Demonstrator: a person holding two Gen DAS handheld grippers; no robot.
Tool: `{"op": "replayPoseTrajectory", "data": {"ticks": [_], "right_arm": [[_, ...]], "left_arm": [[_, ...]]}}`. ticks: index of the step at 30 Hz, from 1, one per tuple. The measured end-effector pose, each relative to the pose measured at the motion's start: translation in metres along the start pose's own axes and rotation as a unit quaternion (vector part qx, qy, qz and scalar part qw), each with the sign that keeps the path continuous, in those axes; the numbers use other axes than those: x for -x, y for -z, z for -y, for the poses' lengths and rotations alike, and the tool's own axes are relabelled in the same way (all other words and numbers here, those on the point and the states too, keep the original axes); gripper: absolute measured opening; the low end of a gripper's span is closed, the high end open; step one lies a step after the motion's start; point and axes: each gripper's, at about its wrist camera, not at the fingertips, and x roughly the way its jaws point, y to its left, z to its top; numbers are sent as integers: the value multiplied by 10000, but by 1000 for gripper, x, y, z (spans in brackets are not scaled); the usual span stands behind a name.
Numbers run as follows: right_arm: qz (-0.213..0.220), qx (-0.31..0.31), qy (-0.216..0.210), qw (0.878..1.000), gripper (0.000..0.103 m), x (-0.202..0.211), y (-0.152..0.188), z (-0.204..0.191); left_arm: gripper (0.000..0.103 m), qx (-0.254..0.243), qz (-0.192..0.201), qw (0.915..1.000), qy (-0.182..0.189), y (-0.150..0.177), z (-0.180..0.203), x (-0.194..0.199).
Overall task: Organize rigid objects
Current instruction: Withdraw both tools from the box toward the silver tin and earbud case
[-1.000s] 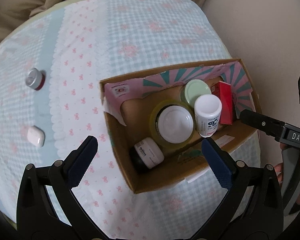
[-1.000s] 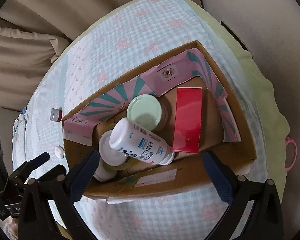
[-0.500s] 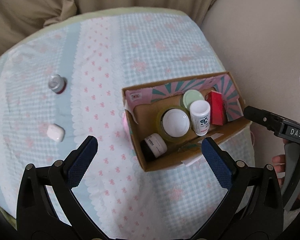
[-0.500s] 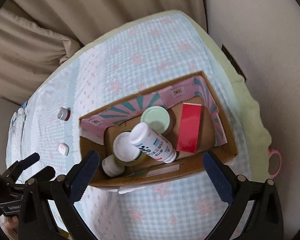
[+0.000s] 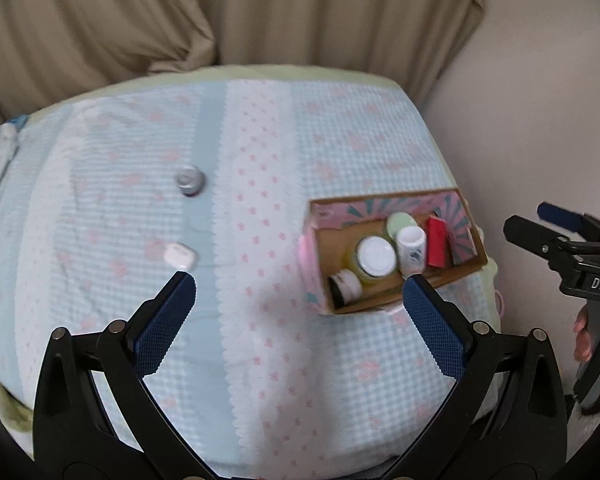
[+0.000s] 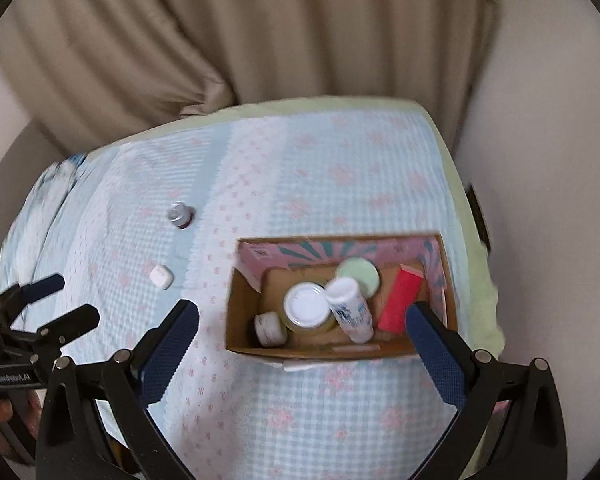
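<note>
A cardboard box (image 5: 470, 270) (image 6: 236, 304) sits at the right of the checked cloth. It holds a white-lidded jar (image 5: 376, 256) (image 6: 305, 305), a white bottle (image 5: 411, 246) (image 6: 348, 308), a green lid (image 5: 401, 222) (image 6: 358, 274), a red box (image 5: 437, 242) (image 6: 400, 298) and a small white jar (image 5: 346, 284) (image 6: 268, 328). A silver-capped bottle (image 5: 189, 181) (image 6: 180, 213) and a white case (image 5: 180, 255) (image 6: 161, 276) lie on the cloth to the left. My left gripper (image 5: 298, 284) is open and empty above the cloth. My right gripper (image 6: 302, 312) is open and empty above the box.
The cloth-covered table (image 5: 260, 140) (image 6: 340, 160) ends at a beige curtain (image 5: 220, 12) behind and a pale wall (image 5: 540, 100) to the right. Each gripper shows at the edge of the other's view, the right one (image 5: 556, 236) and the left one (image 6: 40, 312).
Both grippers have pulled back and up from the box, so the table looks smaller and the curtain shows. Both stayed open. Objects have not moved.
</note>
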Motion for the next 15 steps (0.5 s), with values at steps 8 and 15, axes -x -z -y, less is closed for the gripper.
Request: {"op": "replayPoseTrajectory", "data": {"ticks": [8, 15], "right_arm": [[335, 941, -380, 9943, 103, 4, -31, -70], [287, 1470, -557, 9872, 103, -31, -53, -124]], "left_arm": [[103, 474, 258, 9977, -411, 7, -66, 22], [103, 864, 153, 9951, -457, 19, -124, -1]]}}
